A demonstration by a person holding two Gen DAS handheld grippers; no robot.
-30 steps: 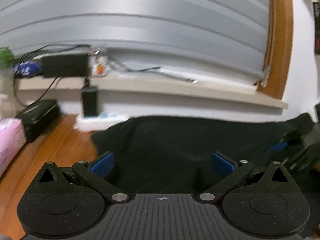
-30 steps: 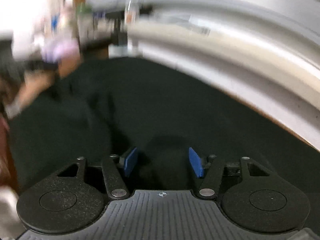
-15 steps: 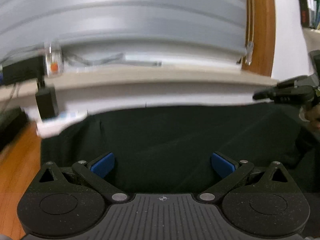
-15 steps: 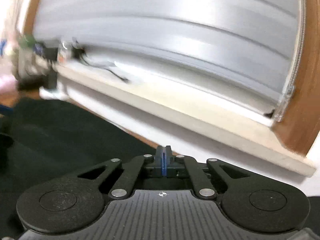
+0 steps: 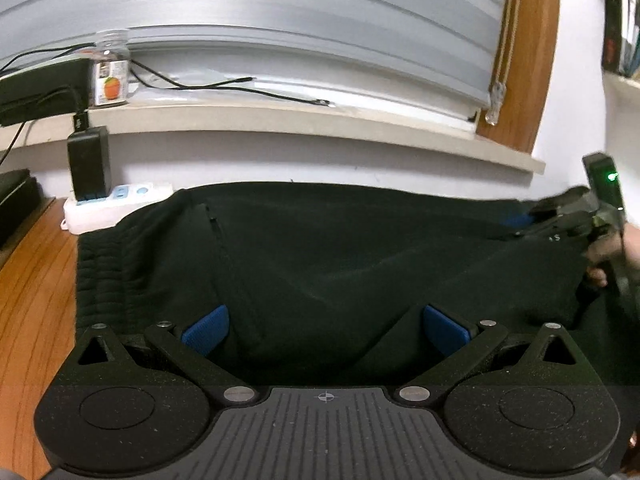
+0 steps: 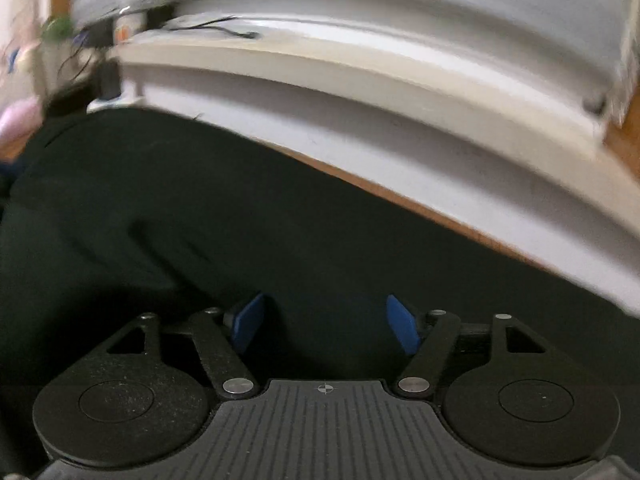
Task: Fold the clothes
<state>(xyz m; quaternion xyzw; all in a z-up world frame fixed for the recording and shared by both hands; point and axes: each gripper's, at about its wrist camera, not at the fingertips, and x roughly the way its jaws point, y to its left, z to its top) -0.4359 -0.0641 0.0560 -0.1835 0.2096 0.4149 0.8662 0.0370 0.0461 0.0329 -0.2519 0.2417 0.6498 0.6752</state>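
Note:
A black garment lies spread over the wooden table, its ribbed waistband at the left and a pocket seam beside it. My left gripper hangs open just above the cloth, blue pads wide apart with nothing between them. The right gripper shows at the far right of the left wrist view, held by a hand over the garment's right end. In the right wrist view the right gripper is open over the same black garment, with only flat cloth under its pads.
A white power strip with a black adapter lies at the garment's back left corner. A windowsill with cables and a clear jar runs behind, under grey blinds. Bare wooden table lies at the left.
The right gripper was shut and lifted toward the window half a second ago; now it is open and low over the garment. The left gripper stayed open and shifted slightly over the cloth.

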